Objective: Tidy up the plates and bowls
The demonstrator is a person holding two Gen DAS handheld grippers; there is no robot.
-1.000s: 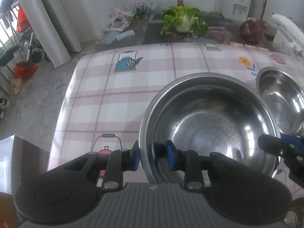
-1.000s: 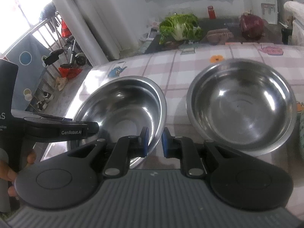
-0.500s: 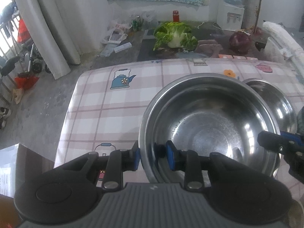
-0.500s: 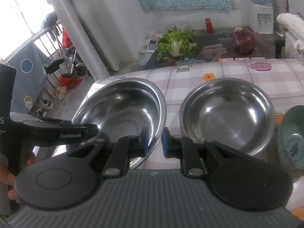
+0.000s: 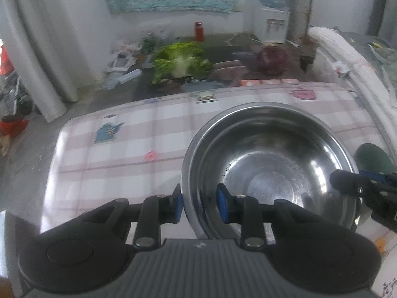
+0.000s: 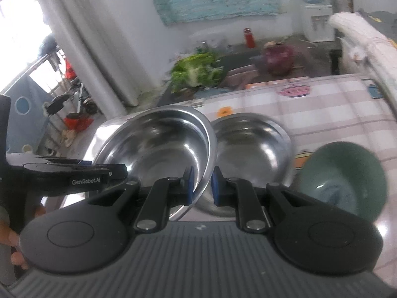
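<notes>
You have the steel bowl (image 5: pixel 270 173) pinched by its rim in both the left claw (image 5: pixel 200 206) and right claw (image 6: pixel 201 185), above the tabletop (image 5: pixel 129 134); uneven hands could clip the second steel bowl (image 6: pixel 250 149)

Second steel bowl (image 6: pixel 250 149) half hidden behind the held one; green bowl (image 5: pixel 372 159) partly behind right gripper.

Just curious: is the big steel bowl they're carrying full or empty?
Empty. The steel bowl shows bare shiny metal to its bottom, apart from a few tiny specks.
</notes>
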